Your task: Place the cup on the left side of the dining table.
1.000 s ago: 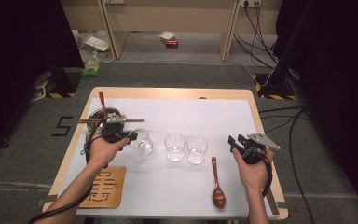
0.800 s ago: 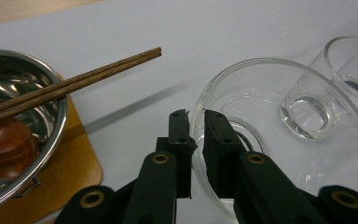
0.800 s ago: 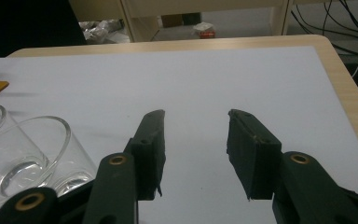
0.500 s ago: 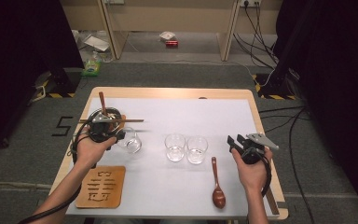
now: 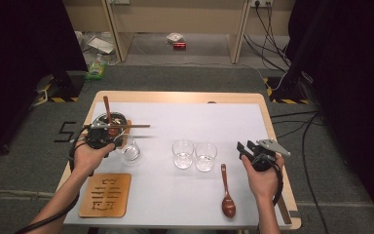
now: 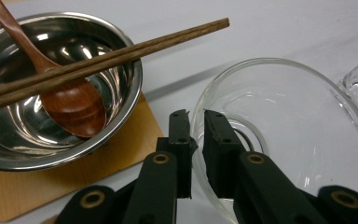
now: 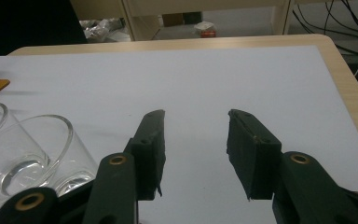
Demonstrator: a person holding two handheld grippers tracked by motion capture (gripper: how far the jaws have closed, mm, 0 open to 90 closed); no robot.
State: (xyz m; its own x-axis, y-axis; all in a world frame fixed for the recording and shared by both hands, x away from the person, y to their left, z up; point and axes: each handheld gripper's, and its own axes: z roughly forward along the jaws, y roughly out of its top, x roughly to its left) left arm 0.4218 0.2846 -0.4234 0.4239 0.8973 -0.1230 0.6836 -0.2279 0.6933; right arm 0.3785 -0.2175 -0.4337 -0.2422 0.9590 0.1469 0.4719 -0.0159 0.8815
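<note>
My left gripper [image 6: 196, 140] pinches the rim of a glass [image 6: 284, 135], tilted so its mouth faces the camera. My right gripper [image 7: 196, 149] stands open, empty.

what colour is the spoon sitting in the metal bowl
Reddish-brown wood. The wooden spoon in the shiny steel bowl shows best in the left gripper view.

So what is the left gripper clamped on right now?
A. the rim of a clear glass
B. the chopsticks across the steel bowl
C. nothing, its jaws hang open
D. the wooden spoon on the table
A: in the left gripper view the left gripper pinches the rim of the glass, one jaw inside and one outside.
</note>
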